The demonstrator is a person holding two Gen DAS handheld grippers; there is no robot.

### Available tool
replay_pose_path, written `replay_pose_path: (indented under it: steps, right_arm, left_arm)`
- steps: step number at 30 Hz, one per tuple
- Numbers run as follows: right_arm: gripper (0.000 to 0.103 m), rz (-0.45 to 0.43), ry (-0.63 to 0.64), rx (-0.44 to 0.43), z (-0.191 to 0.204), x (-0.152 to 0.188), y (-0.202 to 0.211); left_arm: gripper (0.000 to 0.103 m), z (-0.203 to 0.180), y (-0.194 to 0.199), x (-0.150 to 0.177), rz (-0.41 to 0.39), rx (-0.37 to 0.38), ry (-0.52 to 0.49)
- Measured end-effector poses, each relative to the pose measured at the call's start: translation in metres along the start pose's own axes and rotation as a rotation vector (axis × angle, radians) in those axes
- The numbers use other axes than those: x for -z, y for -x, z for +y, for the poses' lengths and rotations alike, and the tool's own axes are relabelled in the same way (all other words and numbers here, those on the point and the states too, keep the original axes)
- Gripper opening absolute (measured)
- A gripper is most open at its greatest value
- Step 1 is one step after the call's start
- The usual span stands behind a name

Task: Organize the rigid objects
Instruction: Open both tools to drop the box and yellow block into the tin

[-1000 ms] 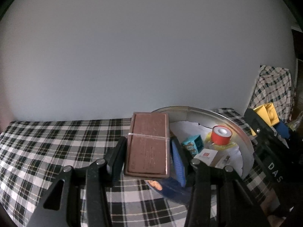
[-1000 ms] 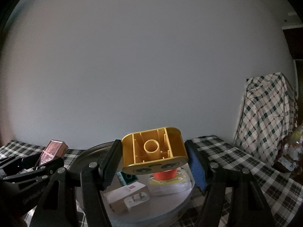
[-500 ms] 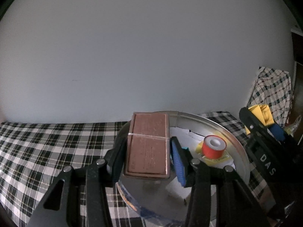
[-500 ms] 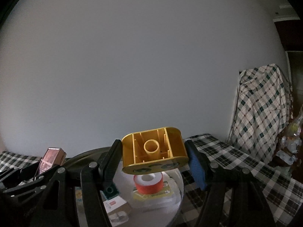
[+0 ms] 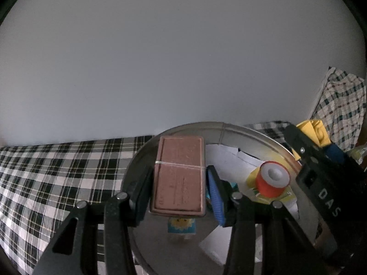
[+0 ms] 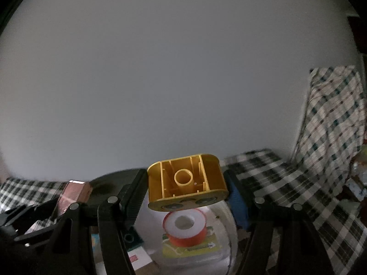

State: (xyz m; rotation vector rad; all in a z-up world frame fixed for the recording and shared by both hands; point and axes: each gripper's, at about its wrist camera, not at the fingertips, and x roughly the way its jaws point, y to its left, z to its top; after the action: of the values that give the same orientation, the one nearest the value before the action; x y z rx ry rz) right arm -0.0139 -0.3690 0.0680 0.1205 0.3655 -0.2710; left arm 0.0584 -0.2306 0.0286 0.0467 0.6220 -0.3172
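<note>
We see left gripper clamped on brown box, right gripper clamped on yellow block, both over round metal tray, seemingly.

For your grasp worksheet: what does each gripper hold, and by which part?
Left gripper clamps the brown box by its long sides; right gripper clamps the yellow block by its rounded ends.

A round metal tray rests on checked cloth.
</note>
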Motion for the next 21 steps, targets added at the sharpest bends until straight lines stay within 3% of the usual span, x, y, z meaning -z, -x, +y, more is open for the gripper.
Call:
replay_pose_path:
  steps: [5,7,8,10,13,17,21]
  right_arm:
    - [0.069,0.094,-0.048,-0.076,-0.006,-0.001,-0.017]
    - [0.072,0.124,-0.072,-0.112,-0.009,0.0,-0.021]
    - [0.08,0.134,-0.083,-0.13,-0.011,0.001,-0.023]
    - [0.088,0.153,-0.123,-0.176,-0.017,0.002,-0.025]
    - [0.092,0.142,-0.189,-0.218,-0.026,0.004,-0.022]
    - [0.092,0.147,-0.279,-0.279,-0.037,0.003,-0.023]
    - [0.092,0.108,-0.372,-0.286,-0.051,0.004,-0.016]
  left_arm:
    - [0.05,-0.003,-0.011,-0.003,0.055,-0.017,0.0]
    - [0.079,-0.004,-0.015,-0.002,0.073,-0.023,-0.004]
    - [0.101,-0.003,-0.015,-0.001,0.068,-0.038,0.004]
    - [0.102,-0.002,-0.009,-0.001,0.033,-0.05,0.019]
    - [0.103,0.001,-0.005,-0.003,0.02,-0.061,0.036]
    - [0.103,0.006,-0.008,0.0,0.054,-0.117,0.032]
    - [0.103,0.012,0.001,0.005,0.025,-0.095,0.08]
